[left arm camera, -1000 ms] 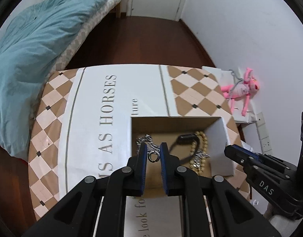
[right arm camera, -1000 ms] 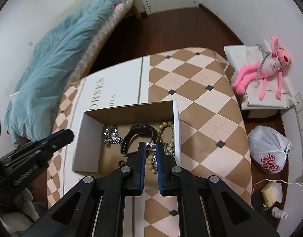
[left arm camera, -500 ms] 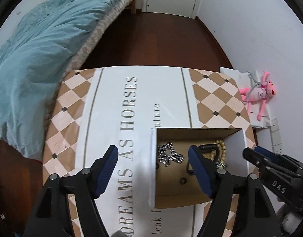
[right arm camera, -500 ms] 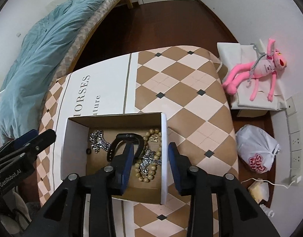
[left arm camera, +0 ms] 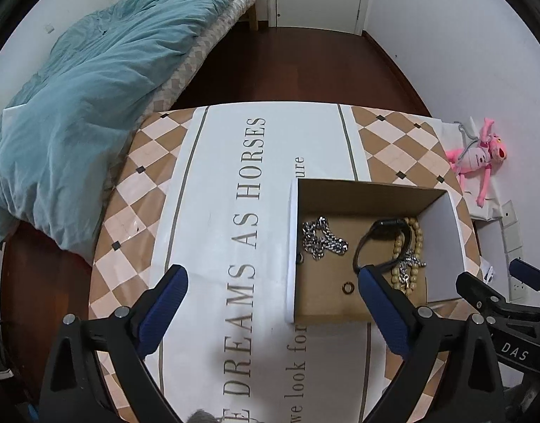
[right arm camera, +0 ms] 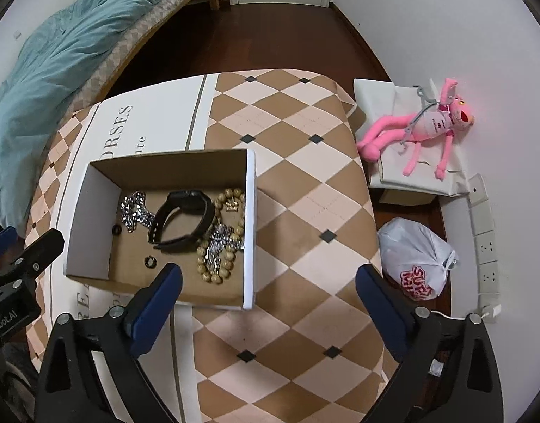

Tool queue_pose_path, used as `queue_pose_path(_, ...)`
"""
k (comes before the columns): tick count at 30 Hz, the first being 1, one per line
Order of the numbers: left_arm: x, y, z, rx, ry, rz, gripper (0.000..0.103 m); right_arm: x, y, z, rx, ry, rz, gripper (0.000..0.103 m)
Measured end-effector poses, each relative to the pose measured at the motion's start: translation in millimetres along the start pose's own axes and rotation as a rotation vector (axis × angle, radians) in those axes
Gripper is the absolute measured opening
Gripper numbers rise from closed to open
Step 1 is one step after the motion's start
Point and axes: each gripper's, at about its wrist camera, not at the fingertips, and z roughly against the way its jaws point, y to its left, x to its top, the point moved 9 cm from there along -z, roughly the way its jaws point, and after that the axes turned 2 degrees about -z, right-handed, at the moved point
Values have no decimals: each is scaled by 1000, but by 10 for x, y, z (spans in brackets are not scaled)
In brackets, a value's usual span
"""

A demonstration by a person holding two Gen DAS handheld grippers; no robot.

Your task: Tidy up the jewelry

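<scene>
Your left gripper (left arm camera: 271,287) is spread wide, its blue-padded fingers (left arm camera: 162,308) far apart and gripping nothing. It hangs above the table (left arm camera: 146,183), with the left pad over the white lettered runner (left arm camera: 234,183) and the right pad over the near edge of the cardboard box (left arm camera: 293,246). Nothing touches either pad.

Your right gripper (right arm camera: 268,294) is released just as wide and carries nothing. Its left pad sits over the box's near wall (right arm camera: 247,232), and its right pad hangs beyond the table edge, above the white plastic bag (right arm camera: 414,257) on the floor.

All the jewelry lies inside the open box. From the right wrist view, a silver chain (right arm camera: 136,211) is heaped at about 10 o'clock on the box floor. A black watch (right arm camera: 182,218) lies looped in the centre. A string of wooden beads (right arm camera: 227,232) runs along the 3 o'clock wall, with a second silver chain (right arm camera: 220,239) draped across it. A dark ring (right arm camera: 117,229) lies at 9 o'clock beside the first chain, and another small ring (right arm camera: 150,261) sits at 7 o'clock on bare cardboard, apart from the rest.

Off the table at 2 o'clock, a pink plush toy (right arm camera: 421,127) lies on a white bag against the wall. A blue duvet (right arm camera: 58,56) covers the bed at 10 o'clock.
</scene>
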Motion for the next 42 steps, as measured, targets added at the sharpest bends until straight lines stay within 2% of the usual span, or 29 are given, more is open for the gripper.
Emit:
queue_pose_path(8,-64,-26,352,-3,-51,7,99,-100,-45,362,-13,-58,-11,101)
queue_pose_path(23,-222,-92,1711,9,-253,-24,99,-490,-171,1793,-18,-289,-43,101)
queue_pose_path(29,-318,-63,2181,5,-313,-5,99,-647,-249,2398,-19,-377,-53,103)
queue_pose_path(34,-414,-56,2433,-6,-334,0,99,-745,-276,2803,-28,-441,-52,103)
queue_pose_path(42,-521,-19,2637,-11,-345,8,99,-840,-230,3133,-22,-481,-37,103)
